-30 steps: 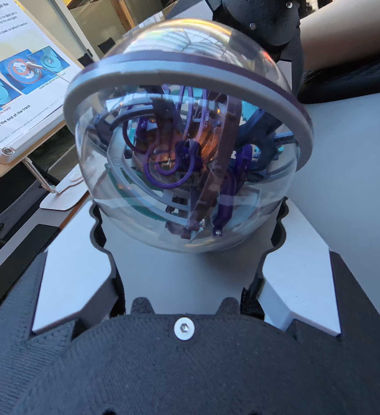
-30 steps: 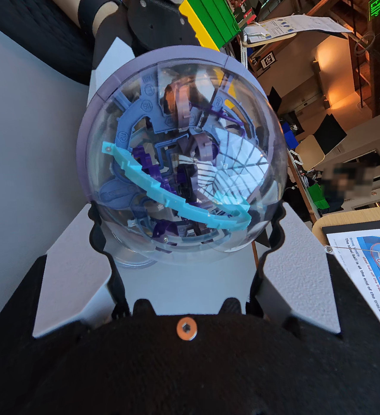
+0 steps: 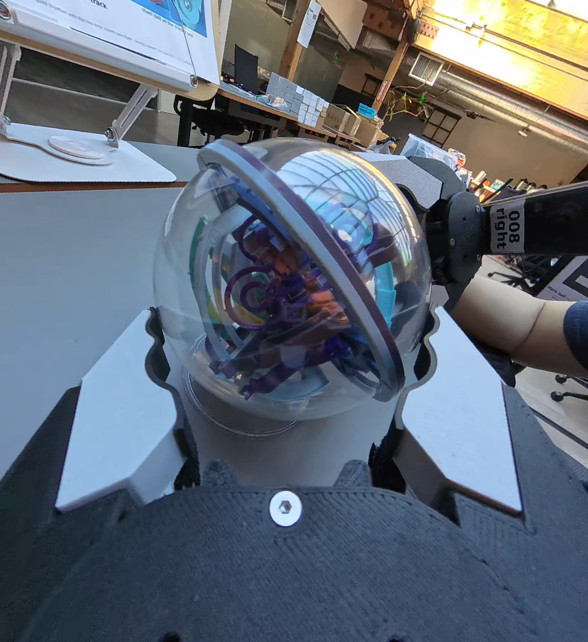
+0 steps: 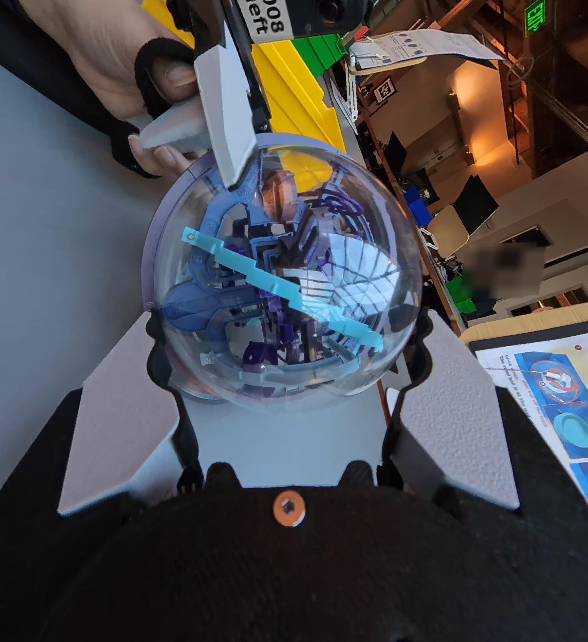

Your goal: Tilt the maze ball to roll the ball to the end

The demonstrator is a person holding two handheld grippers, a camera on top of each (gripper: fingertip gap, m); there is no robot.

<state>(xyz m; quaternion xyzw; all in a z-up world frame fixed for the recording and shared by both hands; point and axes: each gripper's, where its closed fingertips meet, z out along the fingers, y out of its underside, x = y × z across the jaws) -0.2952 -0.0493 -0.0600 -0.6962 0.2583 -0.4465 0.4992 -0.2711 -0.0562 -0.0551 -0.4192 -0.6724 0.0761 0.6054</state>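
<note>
The maze ball [image 3: 285, 278] is a clear sphere with a grey ring around it and purple, blue and teal tracks inside. In the left wrist view my left gripper [image 3: 292, 333] is shut on its lower sides. The ball sits over a clear round stand [image 3: 240, 422]; I cannot tell if they touch. My right gripper [image 3: 459, 229] holds the ball's far right side. In the right wrist view my right gripper [image 4: 285, 326] is shut on the maze ball [image 4: 278, 271], and the left gripper [image 4: 230, 114] reaches onto its top. I cannot pick out the small steel ball.
The grey table [image 3: 42, 278] carries a white stand [image 3: 59, 159] with an instruction sheet [image 3: 112, 24] at the back left. Yellow and green bins [image 4: 292, 93] lie beyond the ball in the right wrist view. The table edge and chairs are on the right [image 3: 580, 392].
The ball has been turned: its grey ring, near level before, now runs steeply down to the right. The left wrist view has swung up, and the left gripper's finger now lies over the ball's top.
</note>
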